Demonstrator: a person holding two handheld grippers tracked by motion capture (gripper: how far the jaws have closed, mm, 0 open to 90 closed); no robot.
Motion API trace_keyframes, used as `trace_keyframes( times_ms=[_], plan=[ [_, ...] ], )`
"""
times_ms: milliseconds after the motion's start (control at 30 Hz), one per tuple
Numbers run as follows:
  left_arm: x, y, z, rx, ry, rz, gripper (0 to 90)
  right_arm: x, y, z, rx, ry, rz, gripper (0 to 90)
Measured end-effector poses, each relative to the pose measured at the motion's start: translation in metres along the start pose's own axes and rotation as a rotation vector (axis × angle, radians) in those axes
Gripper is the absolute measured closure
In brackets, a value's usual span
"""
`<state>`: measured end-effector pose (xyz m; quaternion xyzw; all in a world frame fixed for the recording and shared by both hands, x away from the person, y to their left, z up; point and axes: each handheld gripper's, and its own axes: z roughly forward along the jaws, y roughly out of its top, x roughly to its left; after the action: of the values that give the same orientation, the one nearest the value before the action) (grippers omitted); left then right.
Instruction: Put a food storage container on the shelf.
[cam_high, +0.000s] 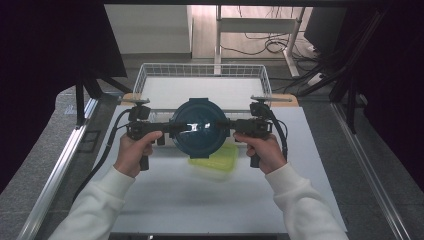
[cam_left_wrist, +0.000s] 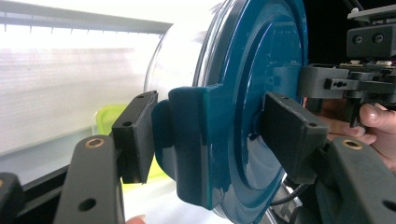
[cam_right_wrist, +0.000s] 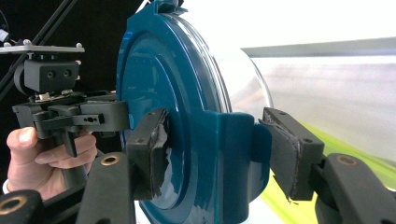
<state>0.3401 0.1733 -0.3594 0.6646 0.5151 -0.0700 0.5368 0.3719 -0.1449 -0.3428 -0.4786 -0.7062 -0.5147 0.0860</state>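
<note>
Left hand-held gripper (cam_high: 167, 128) and right hand-held gripper (cam_high: 227, 125) each pinch opposite clips (2 in all) of the teal-lidded container (cam_high: 199, 127) between them.

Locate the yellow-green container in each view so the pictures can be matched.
High view: the yellow-green container lies on the table just below and right of centre, under the blue-lidded container.
Left gripper view: lower left, behind the near jaw.
Right gripper view: a streak at lower right.
Shared landmark: the blue lid, clamped by both grippers.
</note>
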Motion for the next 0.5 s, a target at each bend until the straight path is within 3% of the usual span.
trace_keyframes(
  times_ms=[233, 500],
  plan=[
    [-0.003, 0.014, -0.001, -0.010, -0.011, 0.008, 38.2, 0.005, 0.015, -0.003, -0.007, -0.003, -0.015, 42.2],
    [-0.007, 0.040, 0.000, -0.011, -0.021, 0.018, 38.2, 0.010, 0.038, -0.009, -0.029, -0.014, -0.031, 42.3]
  ],
)
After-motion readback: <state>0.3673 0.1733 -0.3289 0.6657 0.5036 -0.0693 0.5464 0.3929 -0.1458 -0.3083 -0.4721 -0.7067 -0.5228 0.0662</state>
